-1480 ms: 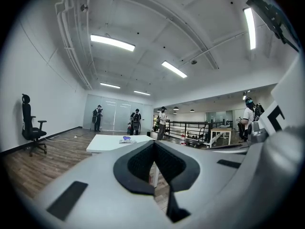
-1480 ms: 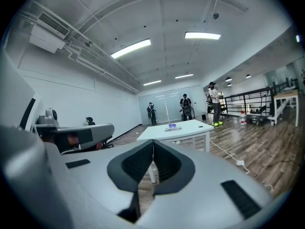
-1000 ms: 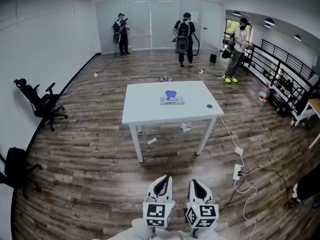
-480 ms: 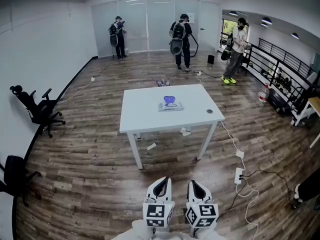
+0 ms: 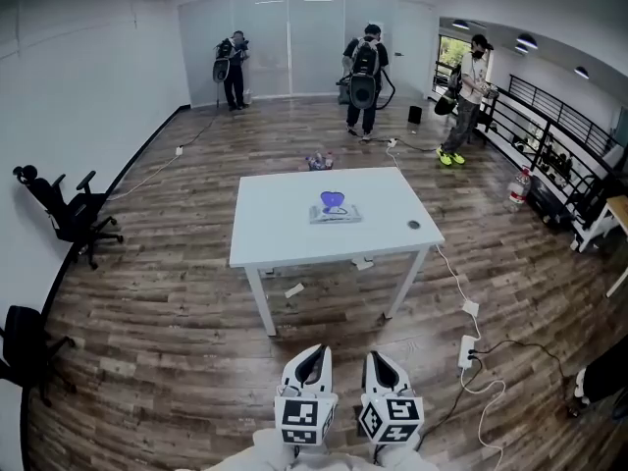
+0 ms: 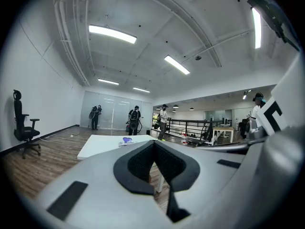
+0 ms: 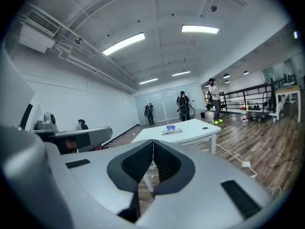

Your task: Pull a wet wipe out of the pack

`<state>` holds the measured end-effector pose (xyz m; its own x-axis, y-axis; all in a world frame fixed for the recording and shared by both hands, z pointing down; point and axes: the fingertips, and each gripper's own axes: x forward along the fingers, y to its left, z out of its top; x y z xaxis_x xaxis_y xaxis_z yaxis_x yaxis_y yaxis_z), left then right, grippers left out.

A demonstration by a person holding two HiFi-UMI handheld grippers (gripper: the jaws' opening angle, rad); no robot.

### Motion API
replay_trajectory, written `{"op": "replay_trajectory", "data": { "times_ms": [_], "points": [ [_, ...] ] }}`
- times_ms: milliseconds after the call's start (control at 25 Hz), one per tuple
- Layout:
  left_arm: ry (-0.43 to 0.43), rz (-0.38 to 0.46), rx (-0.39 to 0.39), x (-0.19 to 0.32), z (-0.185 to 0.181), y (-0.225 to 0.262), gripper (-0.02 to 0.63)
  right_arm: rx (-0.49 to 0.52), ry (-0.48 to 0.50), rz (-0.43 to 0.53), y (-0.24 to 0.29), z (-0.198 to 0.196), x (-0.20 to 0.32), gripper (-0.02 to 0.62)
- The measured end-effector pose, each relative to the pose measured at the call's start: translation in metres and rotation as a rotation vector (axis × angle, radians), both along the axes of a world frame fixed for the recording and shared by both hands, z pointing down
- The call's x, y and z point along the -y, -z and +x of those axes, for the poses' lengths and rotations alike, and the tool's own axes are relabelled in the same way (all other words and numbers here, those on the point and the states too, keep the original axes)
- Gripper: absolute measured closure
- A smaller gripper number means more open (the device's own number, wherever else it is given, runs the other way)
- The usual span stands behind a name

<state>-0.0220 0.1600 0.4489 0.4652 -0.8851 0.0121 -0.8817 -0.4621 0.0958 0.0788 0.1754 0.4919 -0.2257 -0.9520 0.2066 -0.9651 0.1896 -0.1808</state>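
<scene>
Your left tool [image 5: 312,363] and right tool [image 5: 379,366] are clenched empty at bottom centre, well apart from the flat pale wet-wipe pack with purple top [image 5: 336,208] mid-frame on the white rectangular table [image 5: 280,235]. Unless you pin it, that light pack may lift with the wipe.

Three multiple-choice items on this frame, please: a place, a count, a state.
1. Where is the pack? A on the table; B on the floor; C in a gripper.
2. How many people stand beyond the table? A one; B three; C five.
3. How are the jaws of the left gripper and right gripper? A both shut, empty; B both open; C one gripping a wipe.
Key: 1A, it lies mid-table; 2B, three figures past the table; 3A, each pair meets, nothing between.
</scene>
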Motion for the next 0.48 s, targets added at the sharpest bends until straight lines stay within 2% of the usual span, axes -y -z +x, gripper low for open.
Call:
{"op": "replay_trajectory", "data": {
  "times_ms": [480],
  "points": [
    [0.02, -0.011, 0.014, 0.06, -0.005, -0.009, 0.606, 0.002, 0.018, -0.011, -0.005, -0.001, 0.057, 0.586]
  ]
}}
